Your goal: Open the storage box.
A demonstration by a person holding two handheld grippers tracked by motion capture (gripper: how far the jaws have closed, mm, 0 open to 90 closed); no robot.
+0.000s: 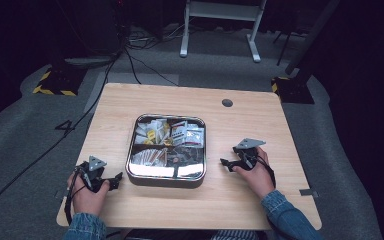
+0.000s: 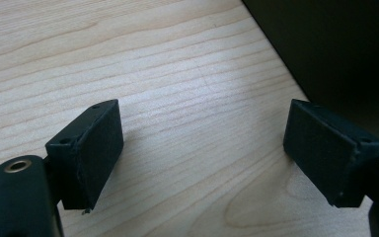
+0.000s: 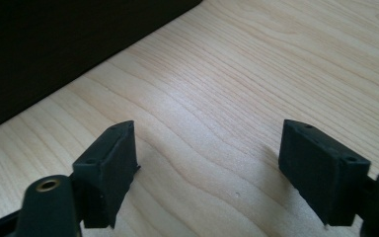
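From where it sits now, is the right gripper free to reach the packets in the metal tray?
Probably yes: the right gripper rests open beside the metal tray, with bare table between, and the packets lie uncovered.

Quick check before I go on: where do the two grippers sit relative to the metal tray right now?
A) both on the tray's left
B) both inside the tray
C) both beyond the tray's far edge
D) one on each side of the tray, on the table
D: in the high view the left gripper rests left of the metal tray and the right gripper right of it, both on the table, jaws open and empty.
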